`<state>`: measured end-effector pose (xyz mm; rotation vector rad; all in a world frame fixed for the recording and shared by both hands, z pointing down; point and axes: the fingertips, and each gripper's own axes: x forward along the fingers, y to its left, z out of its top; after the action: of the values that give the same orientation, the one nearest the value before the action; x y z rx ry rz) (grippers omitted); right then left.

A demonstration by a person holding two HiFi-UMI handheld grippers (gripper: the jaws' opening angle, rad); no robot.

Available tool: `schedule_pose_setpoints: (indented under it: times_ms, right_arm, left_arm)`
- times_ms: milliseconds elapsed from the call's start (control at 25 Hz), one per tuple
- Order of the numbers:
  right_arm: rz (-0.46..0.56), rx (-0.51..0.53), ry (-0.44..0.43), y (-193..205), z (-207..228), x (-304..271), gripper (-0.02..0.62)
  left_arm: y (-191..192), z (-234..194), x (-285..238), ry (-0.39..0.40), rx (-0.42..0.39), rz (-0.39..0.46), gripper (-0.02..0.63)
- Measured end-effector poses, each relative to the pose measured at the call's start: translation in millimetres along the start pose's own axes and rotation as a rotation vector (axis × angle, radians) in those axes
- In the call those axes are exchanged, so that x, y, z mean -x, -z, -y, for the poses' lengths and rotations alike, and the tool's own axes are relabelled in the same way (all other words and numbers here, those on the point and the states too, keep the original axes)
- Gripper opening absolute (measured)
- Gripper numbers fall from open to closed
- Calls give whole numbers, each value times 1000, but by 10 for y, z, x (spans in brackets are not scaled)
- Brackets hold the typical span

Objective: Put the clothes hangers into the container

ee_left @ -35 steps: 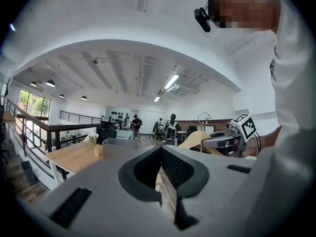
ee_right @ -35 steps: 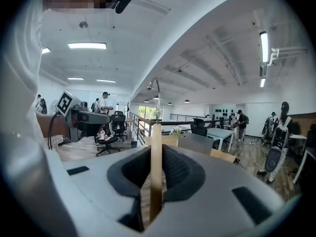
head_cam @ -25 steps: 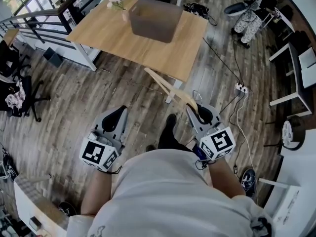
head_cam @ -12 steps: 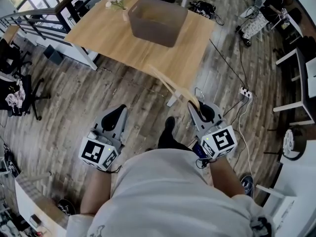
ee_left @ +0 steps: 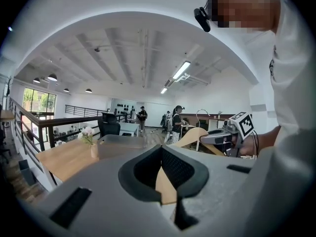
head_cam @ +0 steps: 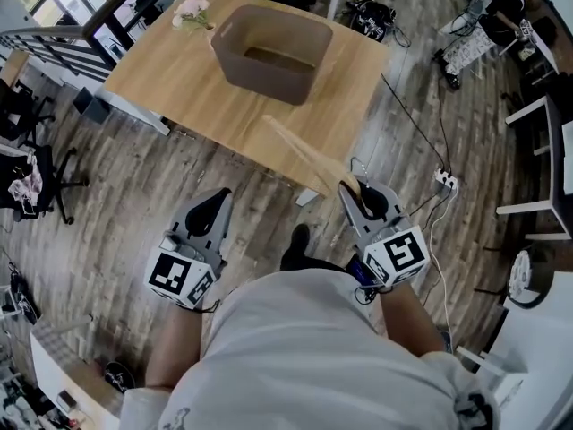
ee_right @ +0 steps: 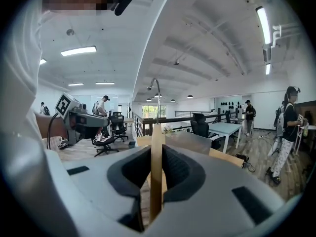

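Step in hand: carry to the drop, judged from the layout. The right gripper [head_cam: 358, 191] is clenched on a wooden clothes hanger [head_cam: 309, 155], the wood pinched edge-on between the jaws, close to the neck; the wire hook stands up just ahead of them.

The hanger's long axis runs from the jaws forward and to their left. Its free arm ends over the near edge of the table [head_cam: 170, 79], short of the container [head_cam: 264, 81], which sits farther ahead and left of the jaws, mouth up.

The left gripper [head_cam: 213, 202] has its jaws together on nothing, level with the right one and well apart from it.

Next move calls for: reach forward-left until the hanger is over the container's mouth, tip the free arm down, then release.
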<state>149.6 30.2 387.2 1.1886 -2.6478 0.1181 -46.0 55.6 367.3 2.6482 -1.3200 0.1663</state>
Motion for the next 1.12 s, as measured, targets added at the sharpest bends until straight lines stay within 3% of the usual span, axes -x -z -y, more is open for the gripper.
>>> schedule_pose_setpoints:
  times_ms: [480, 1120]
  right_arm:
    - [5, 4, -37, -51, 979, -267, 60]
    - [9, -7, 10, -202, 1369, -557, 61]
  left_arm:
    - [-208, 12, -1015, -9, -9, -13, 6]
    - [-326, -251, -1562, 43, -9, -15, 6]
